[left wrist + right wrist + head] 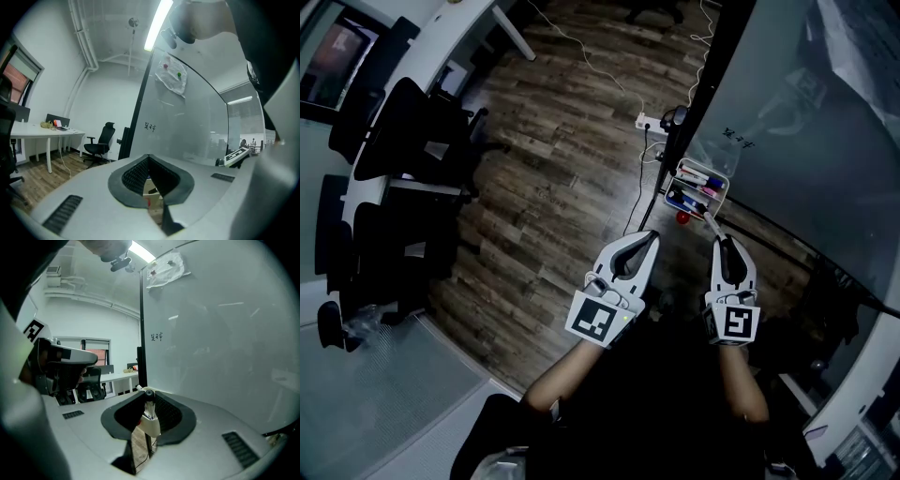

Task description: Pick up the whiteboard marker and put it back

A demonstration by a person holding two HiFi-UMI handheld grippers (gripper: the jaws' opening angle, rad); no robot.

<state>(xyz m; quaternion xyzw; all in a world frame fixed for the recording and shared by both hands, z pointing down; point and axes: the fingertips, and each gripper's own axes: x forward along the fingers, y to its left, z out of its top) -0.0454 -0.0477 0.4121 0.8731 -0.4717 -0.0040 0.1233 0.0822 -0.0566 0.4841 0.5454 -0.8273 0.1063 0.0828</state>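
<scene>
Room: dark wood-plank floor, bare and open left of and ahead of both grippers, with black mesh office chairs well apart at its far left edge. Large white whiteboard, dark lower edge passing just right of the right gripper.

Right gripper: jaws clamped on a slim pale whiteboard marker with a dark end. A white wire tray of markers is near, just ahead.

Left gripper: jaws closed together, nothing between them, beside the right gripper.

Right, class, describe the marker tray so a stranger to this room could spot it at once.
Find the big whiteboard standing on the wood floor. At the foot of its black edge post sits a small white tray. Unlike the white power strip on the floor nearby, it holds coloured markers.
</scene>
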